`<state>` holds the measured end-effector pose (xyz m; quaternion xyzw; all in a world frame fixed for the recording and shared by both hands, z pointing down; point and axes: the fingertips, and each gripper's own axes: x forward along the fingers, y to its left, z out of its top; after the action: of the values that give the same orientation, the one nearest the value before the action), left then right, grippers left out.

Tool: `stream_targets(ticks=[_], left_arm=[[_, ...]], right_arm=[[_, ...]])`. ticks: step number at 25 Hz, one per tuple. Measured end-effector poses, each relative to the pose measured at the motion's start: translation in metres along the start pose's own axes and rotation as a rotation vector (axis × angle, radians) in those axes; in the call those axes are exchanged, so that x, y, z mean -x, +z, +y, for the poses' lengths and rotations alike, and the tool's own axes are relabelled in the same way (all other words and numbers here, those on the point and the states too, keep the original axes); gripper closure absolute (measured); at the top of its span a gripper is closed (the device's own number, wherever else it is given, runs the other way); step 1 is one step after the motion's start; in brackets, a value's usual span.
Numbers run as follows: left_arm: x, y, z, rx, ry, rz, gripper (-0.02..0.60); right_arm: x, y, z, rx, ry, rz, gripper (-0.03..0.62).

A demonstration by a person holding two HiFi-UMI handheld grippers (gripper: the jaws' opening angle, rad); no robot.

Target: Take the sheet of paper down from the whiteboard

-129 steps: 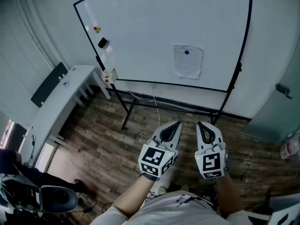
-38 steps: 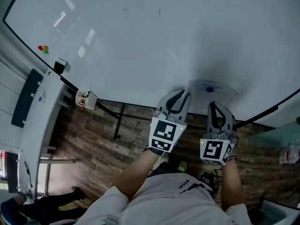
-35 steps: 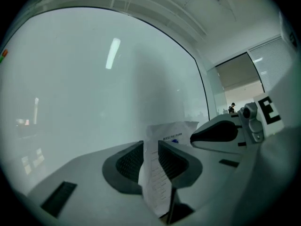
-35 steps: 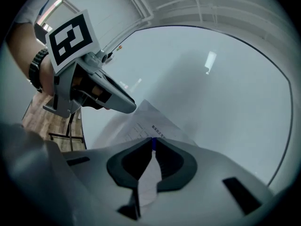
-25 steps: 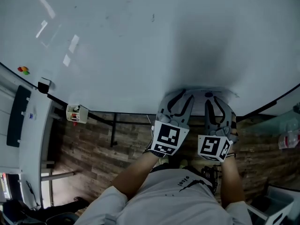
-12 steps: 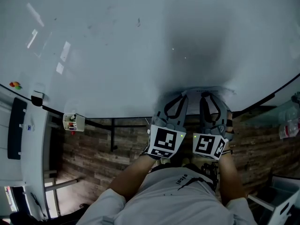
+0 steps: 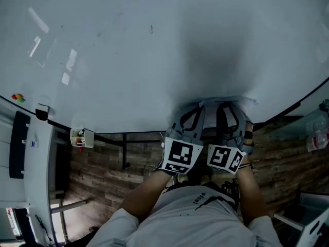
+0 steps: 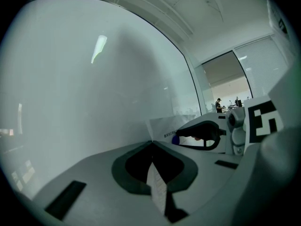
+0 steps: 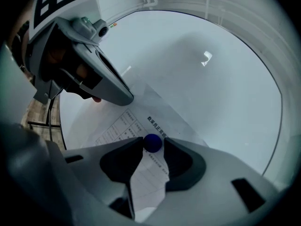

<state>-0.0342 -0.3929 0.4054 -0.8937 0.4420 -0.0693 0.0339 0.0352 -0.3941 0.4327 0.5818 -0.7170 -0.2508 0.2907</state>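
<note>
The sheet of paper [image 9: 120, 126] hangs low on the whiteboard [image 7: 128, 45], pinned by a round blue magnet [image 9: 152, 142]. My left gripper [image 8: 151, 147] is shut on the sheet's edge, and the paper runs back between its jaws. In the right gripper view its tip [image 9: 126, 98] sits at the sheet's upper left. My right gripper [image 9: 153, 149] points at the board with its jaws opening. The magnet lies between its fingertips, which do not press on it. In the head view both grippers [image 7: 199, 107] [image 7: 229, 105] sit side by side over the sheet [image 7: 212, 106].
A small box of markers [image 7: 79, 136] hangs at the board's lower left, with an eraser [image 7: 41, 110] and red and green magnets [image 7: 18, 97] beyond. The board's stand [image 7: 123, 151] rests on wooden floor. A white desk [image 7: 36, 158] is at the left.
The person has walked up to the board and raised both grippers onto the sheet. In the last second the right gripper has edged left toward the left one.
</note>
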Motion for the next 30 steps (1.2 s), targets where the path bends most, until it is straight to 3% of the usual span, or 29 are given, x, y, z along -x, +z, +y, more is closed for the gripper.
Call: stream_targets(ticks=[7,17,30], left_arm=[[0.002,0.004,-0.002,0.01,-0.007,-0.006,0.569],[0.005,0.007,-0.014,0.035,0.019,0.003,0.569],[0.032,-0.014,-0.054,0.083,0.154,0.087,0.569]], right_arm=[[-0.001,-0.004,0.0,0.015,0.002,-0.019,0.464],[0.013,-0.013,0.001,0.001,0.104,-0.025,0.465],[0.057,-0.035,0.01,-0.055,0.279,-0.117,0.465]])
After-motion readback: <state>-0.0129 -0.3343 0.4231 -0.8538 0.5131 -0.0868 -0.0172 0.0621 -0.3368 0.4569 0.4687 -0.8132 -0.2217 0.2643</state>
